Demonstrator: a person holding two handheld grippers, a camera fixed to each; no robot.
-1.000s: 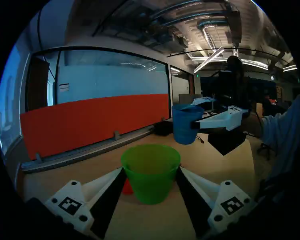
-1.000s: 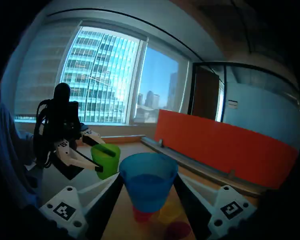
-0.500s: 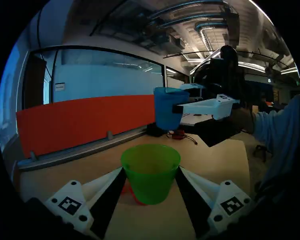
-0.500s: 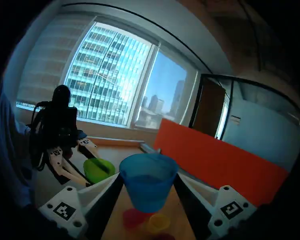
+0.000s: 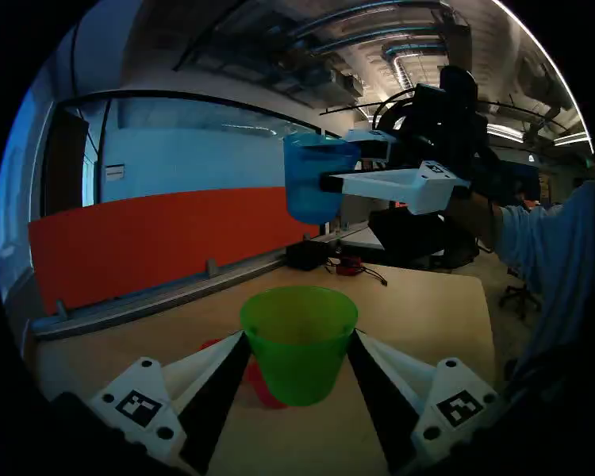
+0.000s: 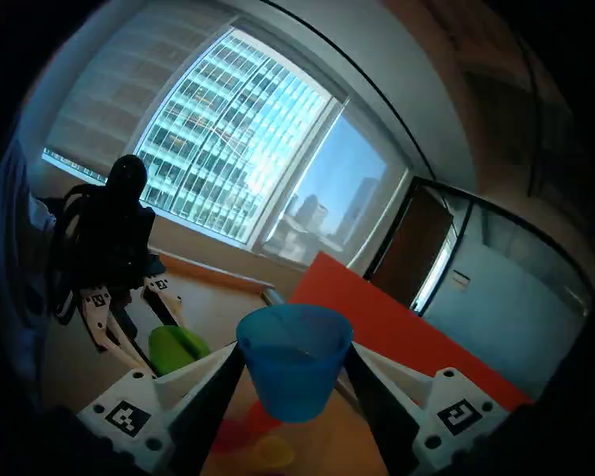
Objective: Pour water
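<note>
"Blue translucent plastic: the blue cup (image 5: 317,178), source vessel, close to upright and apparently part-filled with water. Where is it?"

"In the air, pinched at its sides between both fingers of the right gripper (image 6: 294,349). It is above and a little beyond the green cup (image 5: 299,343)."

"And the green cup?"

"Receiving vessel, mouth up, no water visible in it. The left gripper (image 5: 297,337) presses one finger on each flank and holds it low over the wooden surface (image 5: 424,301). I cannot tell whether its base touches. A red item (image 5: 258,385) on the surface shows beside its base."

"Why this arrangement?"

"My reading: height gives the water a clear drop into the open mouth, and a level grip holds it in until the tilt. No stream is visible, so the pour is not yet begun."

"Pose of the hands?"

"The right hand (image 5: 476,214) reaches in from the side, a pale sleeve (image 5: 547,246) behind it, its gripper roughly horizontal. In the right gripper view the left gripper sits lower and off to one side, fingers angled downward around the green cup."

"Surroundings?"

"An orange panel (image 5: 155,238) beneath glass along the surface's far edge, and a bright window (image 6: 234,151)."
</note>
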